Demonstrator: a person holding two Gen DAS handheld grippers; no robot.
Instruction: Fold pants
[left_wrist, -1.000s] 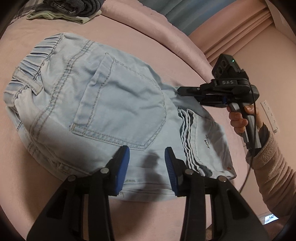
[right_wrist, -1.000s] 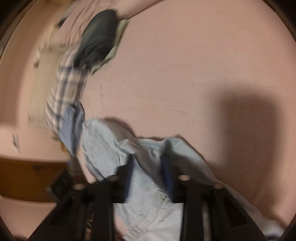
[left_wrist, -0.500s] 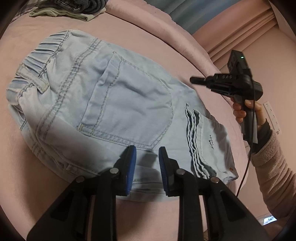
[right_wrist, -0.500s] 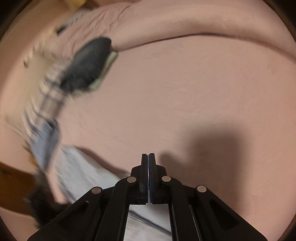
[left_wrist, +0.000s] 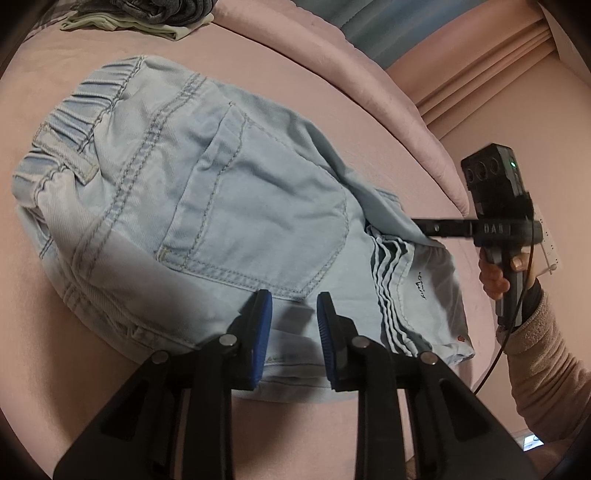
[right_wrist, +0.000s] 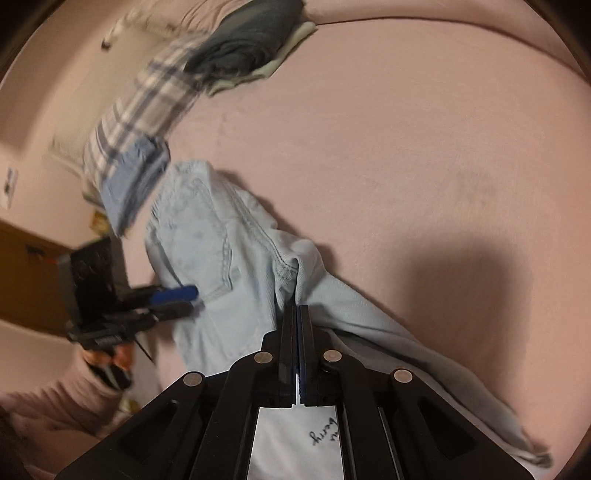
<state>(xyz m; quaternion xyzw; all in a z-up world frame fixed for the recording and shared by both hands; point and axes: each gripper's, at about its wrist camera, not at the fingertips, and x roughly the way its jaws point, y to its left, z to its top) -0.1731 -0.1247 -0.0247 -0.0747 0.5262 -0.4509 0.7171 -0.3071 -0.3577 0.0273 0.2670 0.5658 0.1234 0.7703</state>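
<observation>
On the pink bed (left_wrist: 325, 92) our pants (left_wrist: 221, 206) lie folded, long axis running from the elastic waistband at far left to the hems at right. Our left gripper (left_wrist: 294, 314) hangs open over the near edge; our right gripper (right_wrist: 297, 317), closest to the hem end, looks pinched shut on a fold. Small script near the hem is unreadable to us

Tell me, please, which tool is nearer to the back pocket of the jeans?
Left. The left tool hovers open just past the lower edge of the back pocket, while the right tool sits beyond the pocket's far corner, shut at a fold of the jeans.
</observation>
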